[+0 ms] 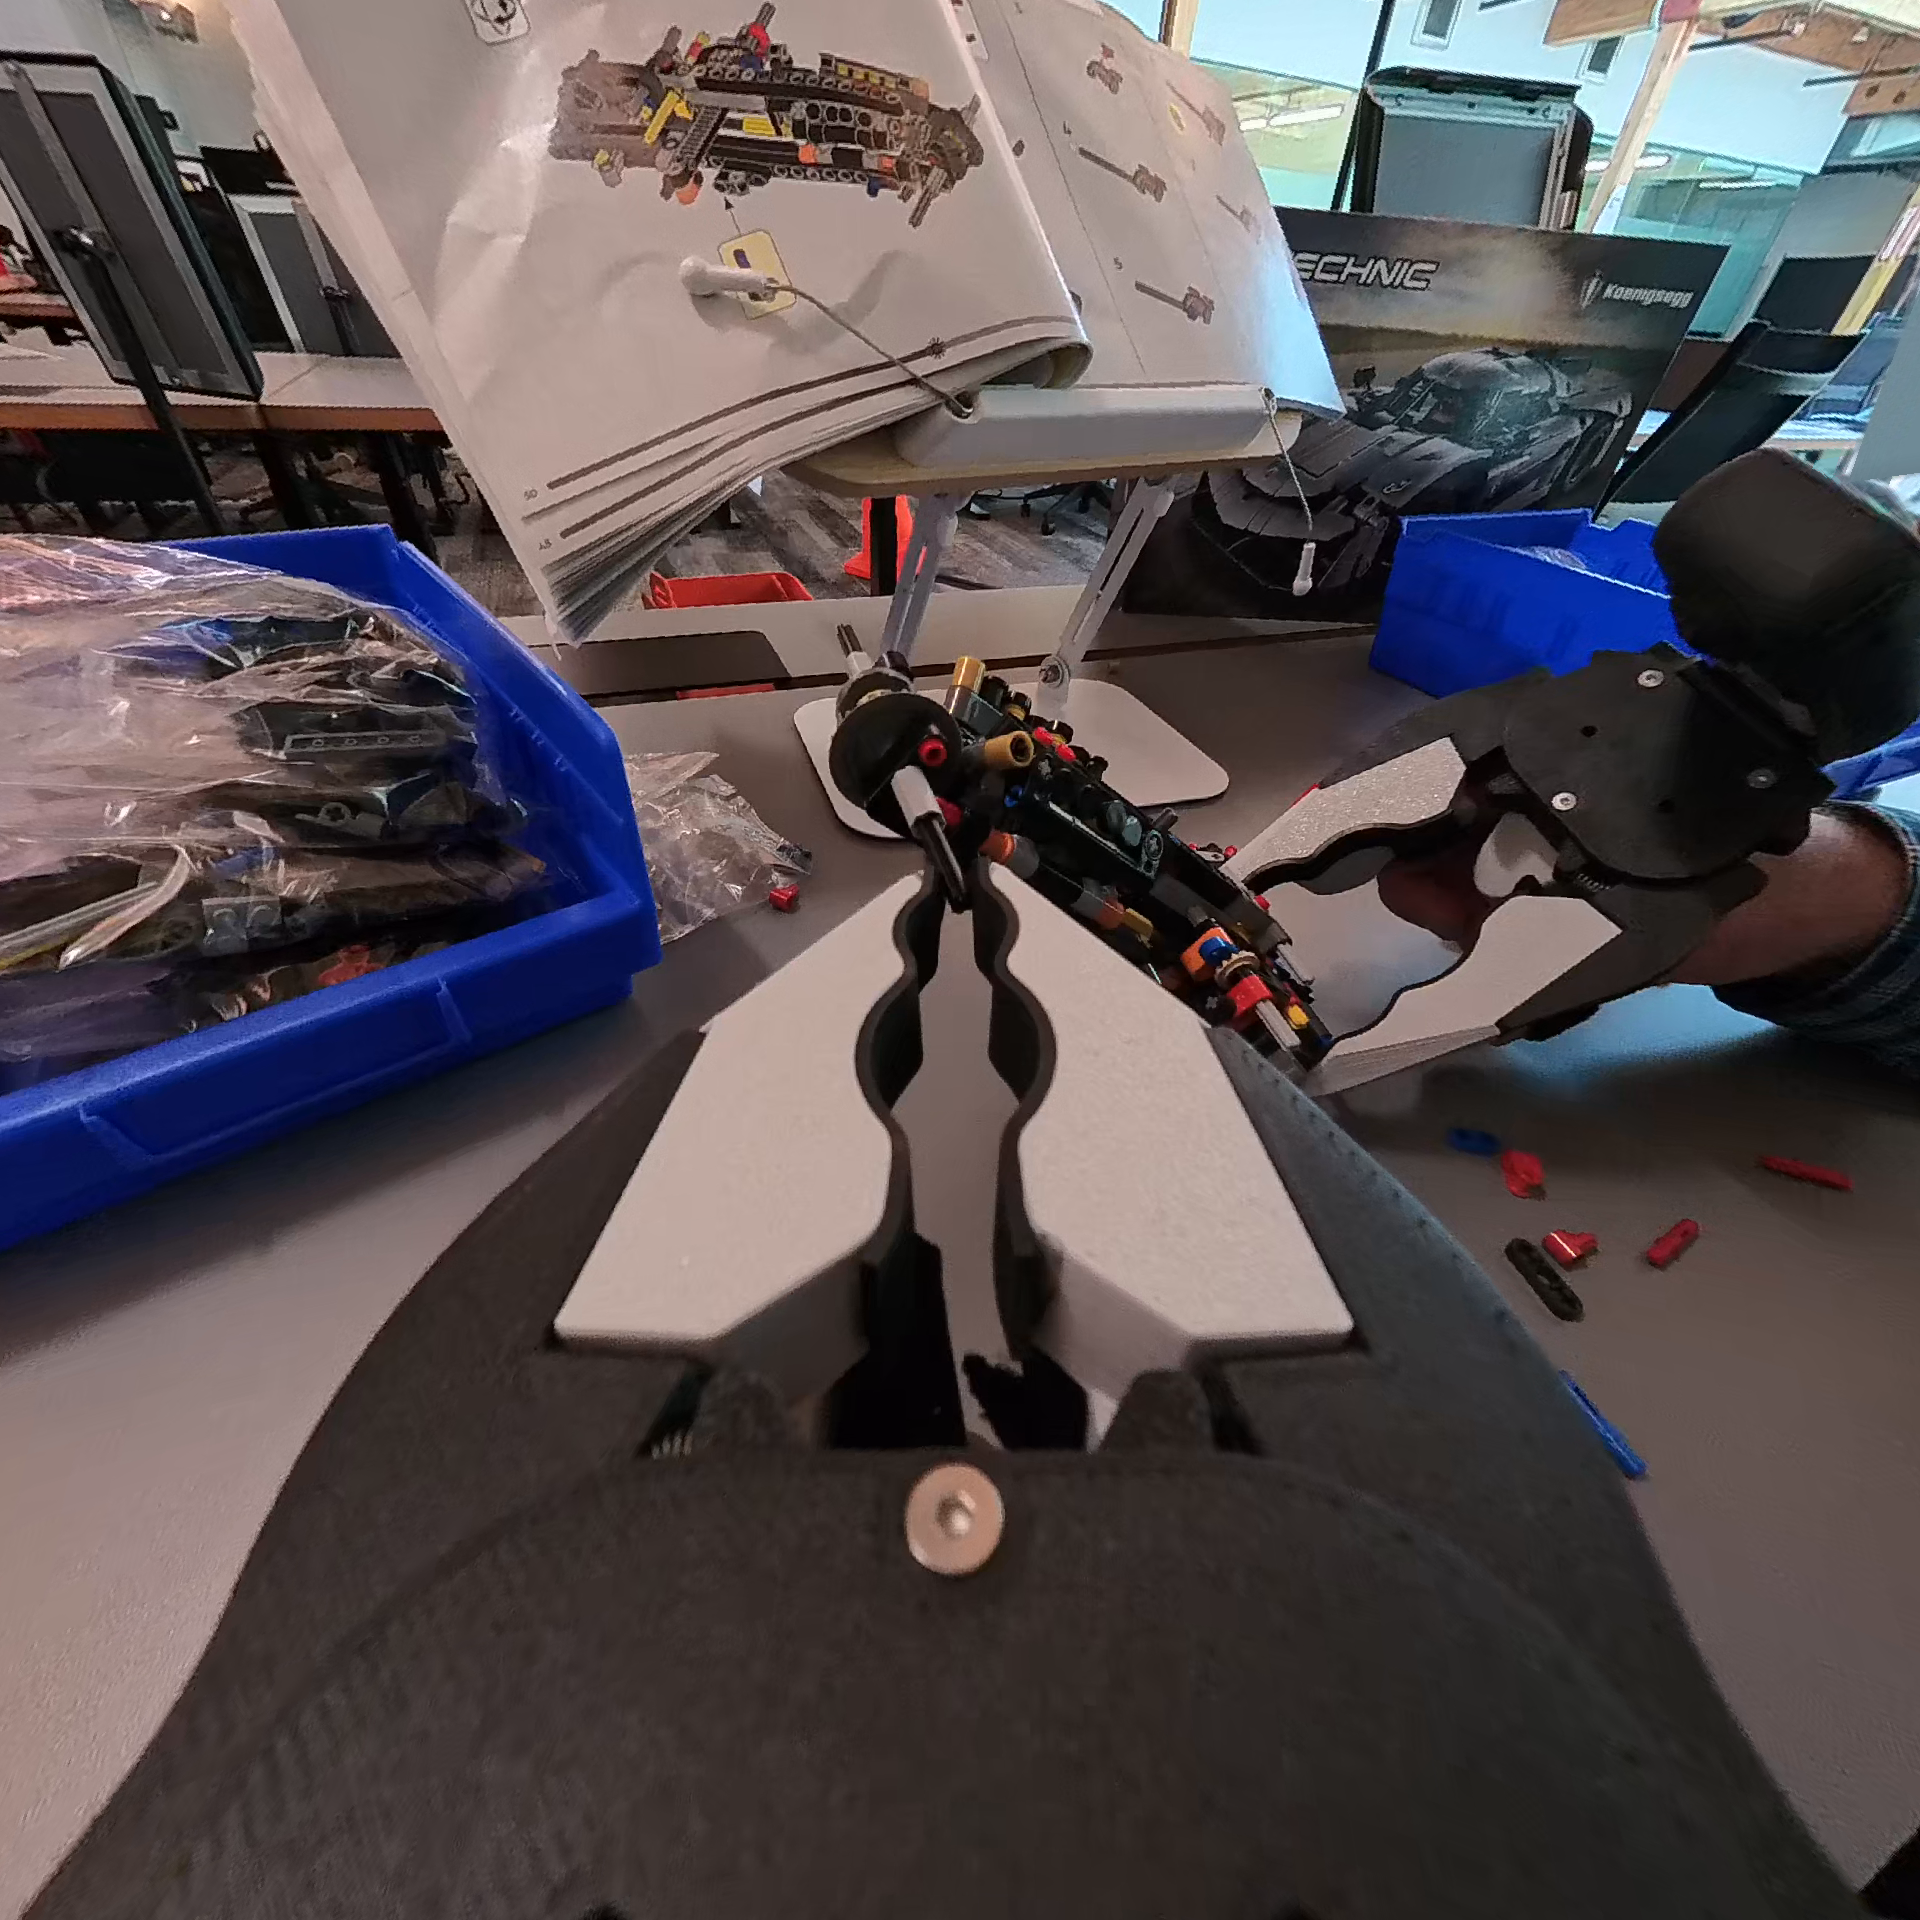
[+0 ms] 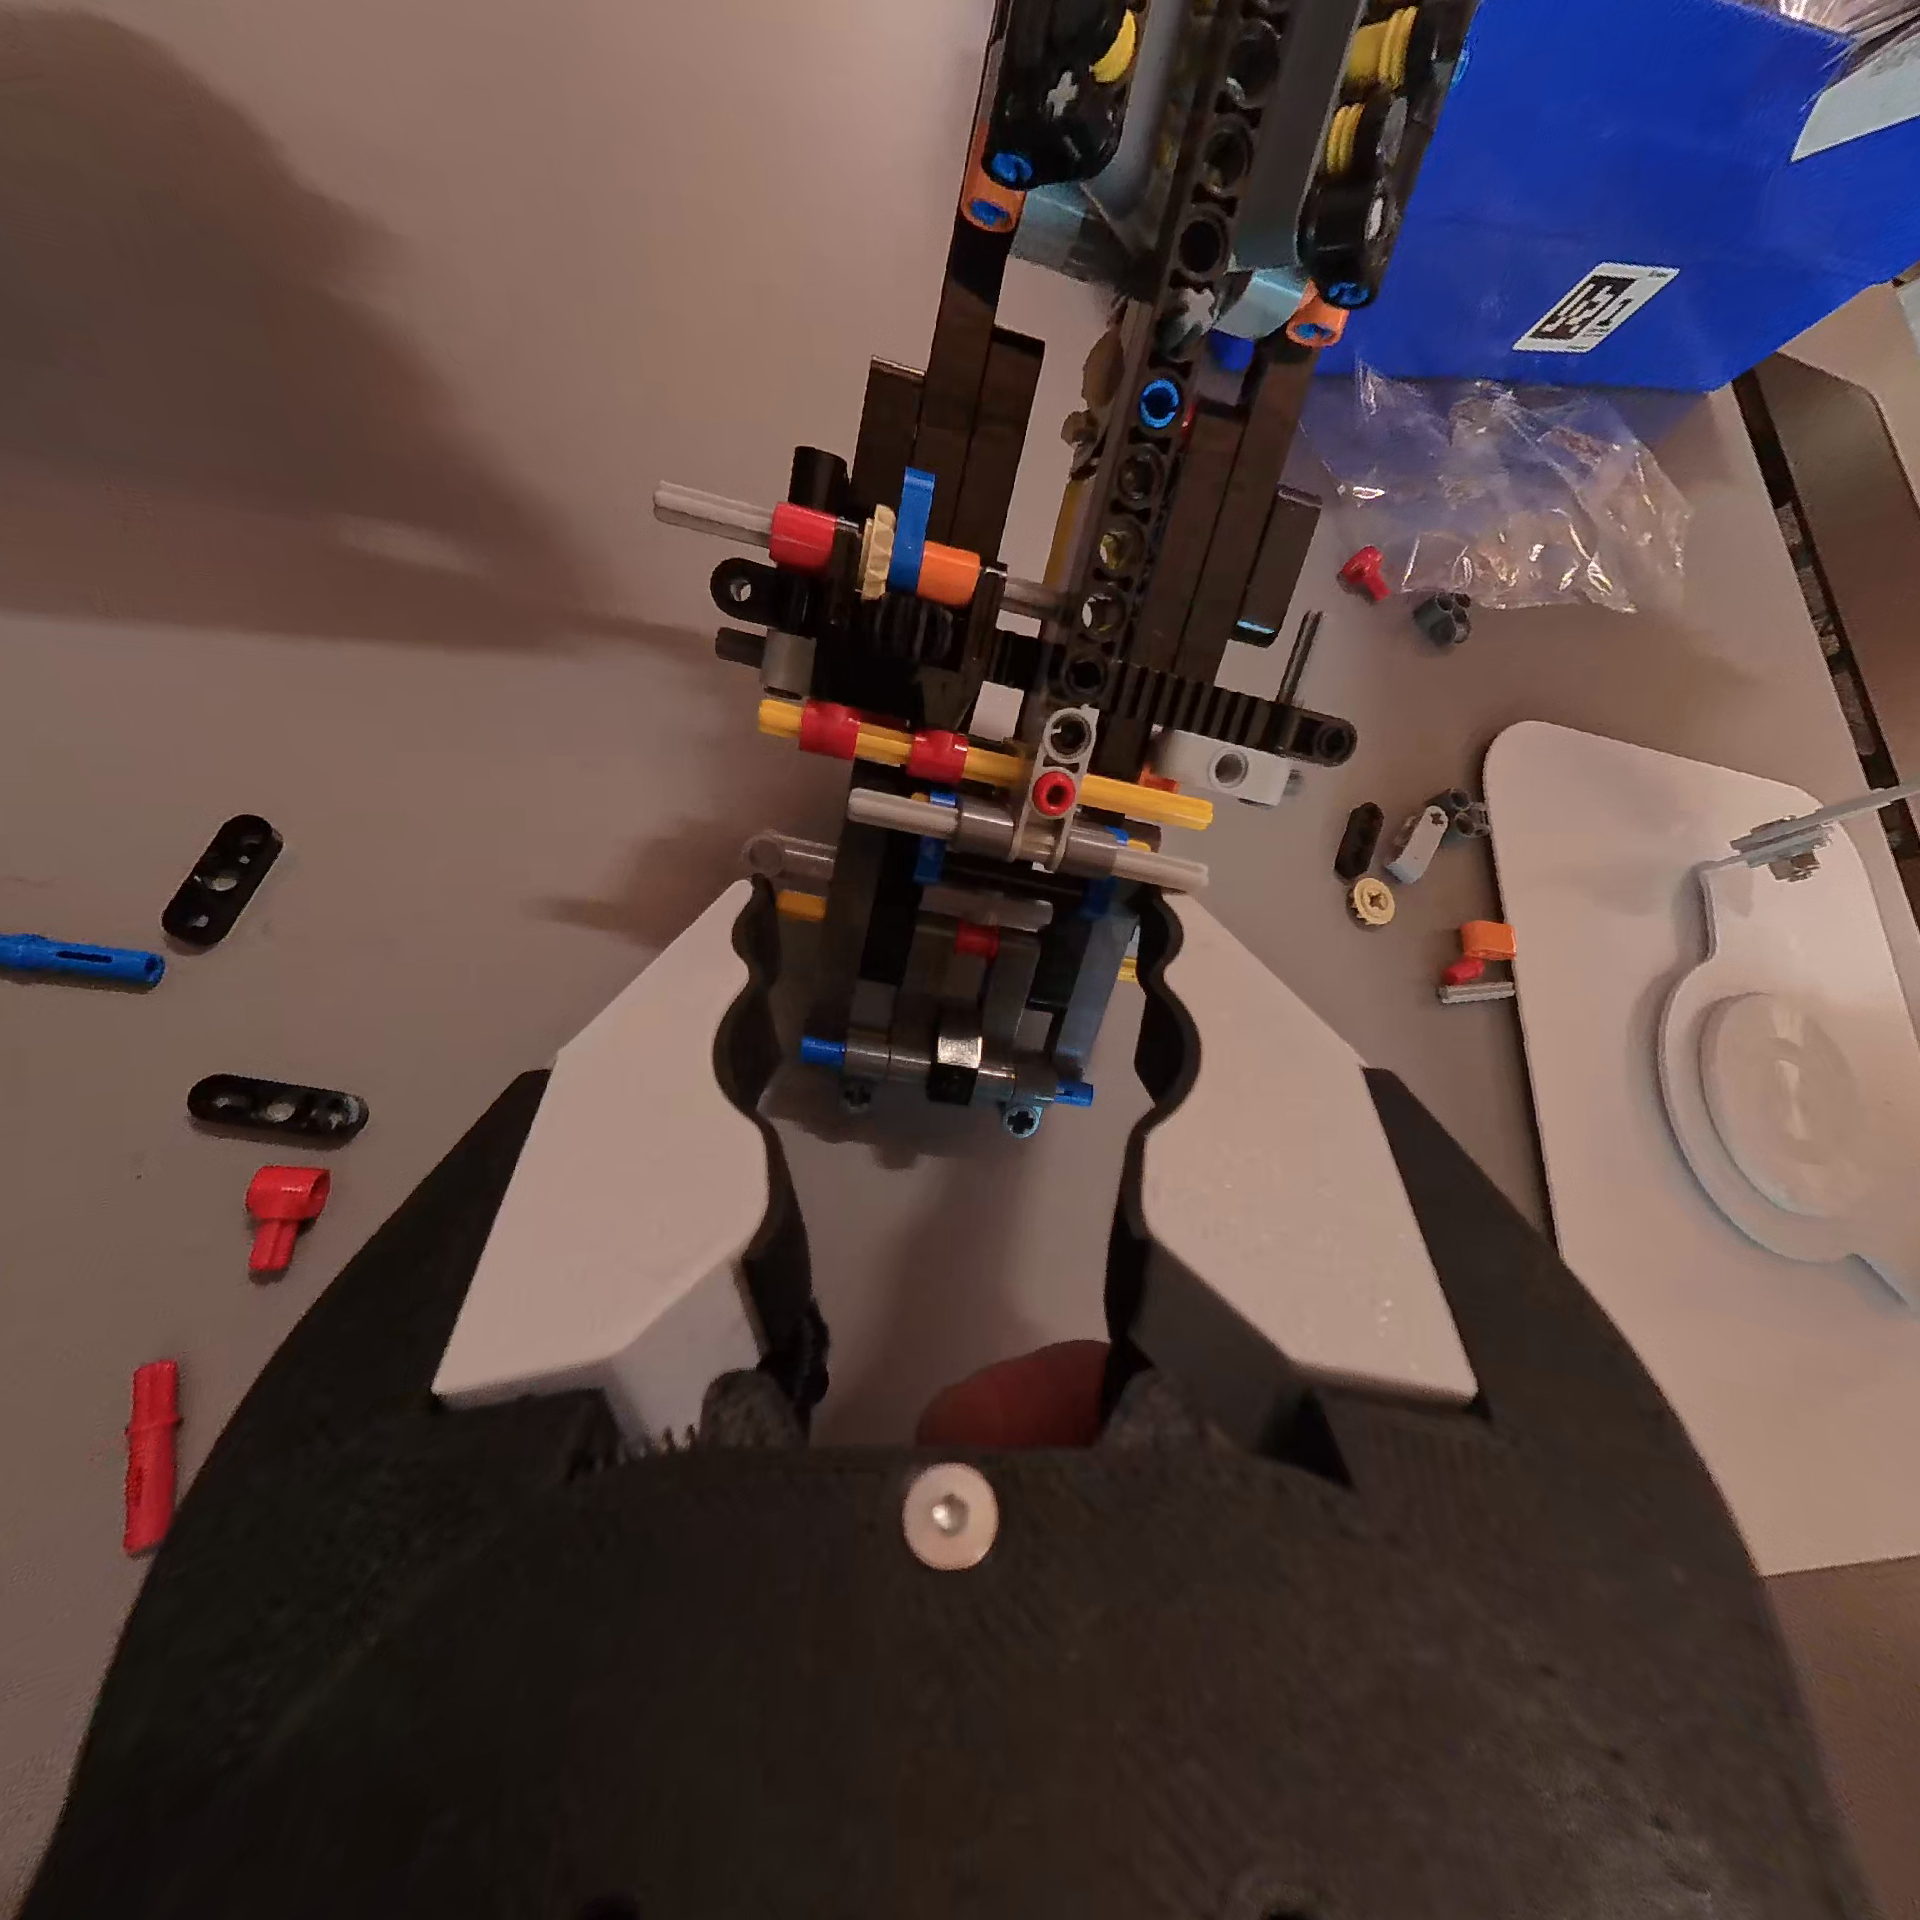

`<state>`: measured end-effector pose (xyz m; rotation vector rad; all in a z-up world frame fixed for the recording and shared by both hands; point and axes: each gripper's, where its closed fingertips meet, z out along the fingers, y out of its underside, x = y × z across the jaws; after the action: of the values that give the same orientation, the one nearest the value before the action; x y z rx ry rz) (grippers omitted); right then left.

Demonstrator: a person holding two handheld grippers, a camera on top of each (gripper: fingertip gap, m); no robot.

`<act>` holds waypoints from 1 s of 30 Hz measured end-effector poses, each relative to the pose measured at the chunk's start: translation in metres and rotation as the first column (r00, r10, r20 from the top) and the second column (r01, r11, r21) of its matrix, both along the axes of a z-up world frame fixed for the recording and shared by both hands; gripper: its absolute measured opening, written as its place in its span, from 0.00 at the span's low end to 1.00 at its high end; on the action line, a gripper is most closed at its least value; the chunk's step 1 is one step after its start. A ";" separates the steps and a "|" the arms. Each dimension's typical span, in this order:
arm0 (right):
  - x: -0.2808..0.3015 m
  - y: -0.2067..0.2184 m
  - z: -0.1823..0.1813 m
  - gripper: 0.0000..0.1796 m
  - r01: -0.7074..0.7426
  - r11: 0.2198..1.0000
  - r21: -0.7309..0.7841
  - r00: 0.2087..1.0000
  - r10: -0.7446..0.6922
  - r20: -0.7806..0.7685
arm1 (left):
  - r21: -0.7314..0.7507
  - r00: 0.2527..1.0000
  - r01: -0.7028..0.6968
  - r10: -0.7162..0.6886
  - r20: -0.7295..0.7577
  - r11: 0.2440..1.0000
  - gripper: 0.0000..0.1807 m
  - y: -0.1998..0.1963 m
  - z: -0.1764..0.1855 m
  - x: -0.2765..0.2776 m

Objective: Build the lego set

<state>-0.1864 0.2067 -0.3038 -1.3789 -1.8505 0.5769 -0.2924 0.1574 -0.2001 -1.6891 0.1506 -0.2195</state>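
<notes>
The long black Lego chassis [image 1: 1091,842] with many coloured pins is held tilted above the grey table [image 1: 312,1403]. My left gripper [image 1: 956,883] is shut on a black axle [image 1: 940,857] with a white sleeve that sticks out of the chassis's far end, below a black disc [image 1: 883,738]. My right gripper [image 1: 1283,977] is shut on the other end of the chassis. In the right wrist view the right gripper [image 2: 951,925] clamps the chassis [image 2: 997,675] from both sides at its grey and blue end.
A blue bin [image 1: 343,1049] of bagged parts stands on the left, another blue bin [image 1: 1486,613] at the back right. The instruction booklet [image 1: 727,260] sits on a stand [image 2: 1662,935]. Loose red pins [image 1: 1569,1245], black beams [image 2: 276,1110] and a blue pin [image 2: 78,958] lie on the table. Some 15 centimeters of space lies between my two pairs of fingers.
</notes>
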 end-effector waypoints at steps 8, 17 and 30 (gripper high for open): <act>0.000 0.001 0.001 0.37 0.002 1.000 0.012 1.000 -0.002 0.001 | -0.009 1.000 -0.002 0.002 0.011 1.000 0.02 0.001 -0.003 -0.002; 0.001 -0.001 0.002 0.37 0.002 1.000 -0.004 1.000 -0.002 0.006 | -0.021 1.000 -0.008 0.009 0.027 1.000 0.02 0.003 -0.006 -0.007; 0.017 -0.014 -0.013 0.37 0.107 0.973 -0.203 0.980 -0.069 0.186 | -0.360 0.998 0.048 -0.061 -0.026 0.932 0.01 0.029 -0.060 -0.021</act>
<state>-0.1698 0.1926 -0.3171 -1.6932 -1.8982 0.6382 -0.3130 0.1860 -0.2604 -2.0562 0.1939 -0.2697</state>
